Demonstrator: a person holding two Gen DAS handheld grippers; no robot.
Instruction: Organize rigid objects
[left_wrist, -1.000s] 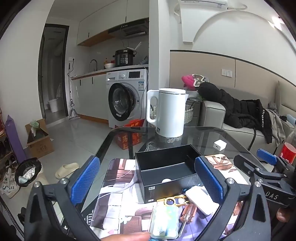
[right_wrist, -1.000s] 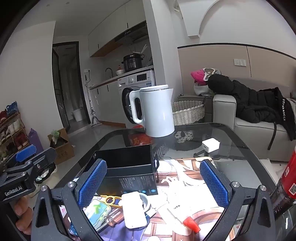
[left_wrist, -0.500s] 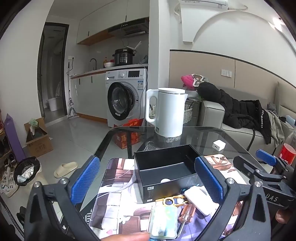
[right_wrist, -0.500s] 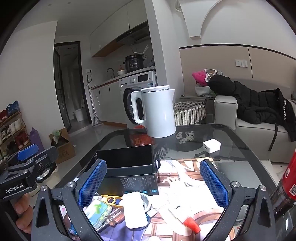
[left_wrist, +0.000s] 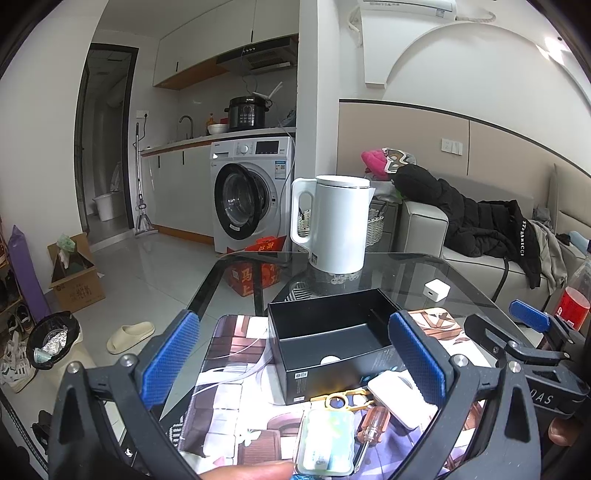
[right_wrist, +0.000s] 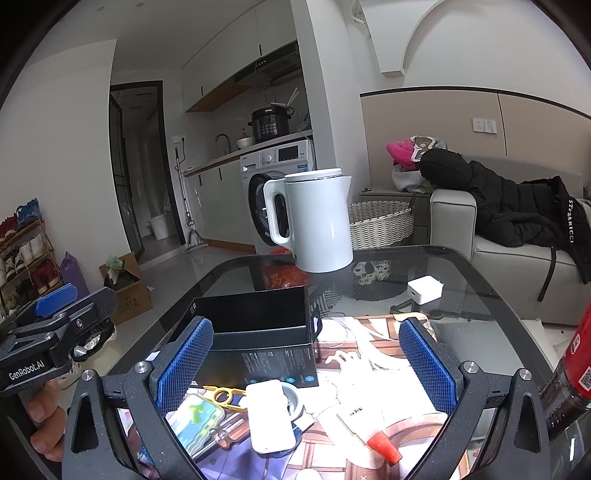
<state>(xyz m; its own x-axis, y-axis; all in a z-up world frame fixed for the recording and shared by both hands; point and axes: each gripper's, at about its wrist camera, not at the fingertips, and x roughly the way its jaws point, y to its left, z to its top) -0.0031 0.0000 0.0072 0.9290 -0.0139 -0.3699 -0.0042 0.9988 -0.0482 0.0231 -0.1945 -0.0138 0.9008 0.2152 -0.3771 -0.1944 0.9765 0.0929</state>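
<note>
1. Two grippers hang over the table (right_wrist: 480, 280), both with jaws spread wide and holding nothing; the left gripper (left_wrist: 291, 360) faces the box (left_wrist: 332, 332) and the right gripper (right_wrist: 306, 363) looks down on the clutter in front of it

2. Almost nothing has changed over the last second: both views have drifted very slightly, and every item lies where it lay, so you have not yet started a pick

3. The box sits open on the mat (left_wrist: 229, 369), black, with only a small white shape on its floor

4. Just in front of the box lies a tight cluster: a yellow tool (right_wrist: 225, 397), a white case (right_wrist: 269, 419), a green-patterned case (right_wrist: 197, 415) and a small screwdriver (left_wrist: 369, 424), some touching or overlapping

5. To the right of that, a tube (right_wrist: 364, 430) with a red cap lies on the mat; a white charger (right_wrist: 424, 290) sits well apart on the bare glass, beyond it the kettle (right_wrist: 317, 221)

6. My reading: the sorting is still at its start, and the white case, lying on top and between your right fingers, looks the easiest first grab

7. Risk: closing on it may nudge its neighbours
</note>
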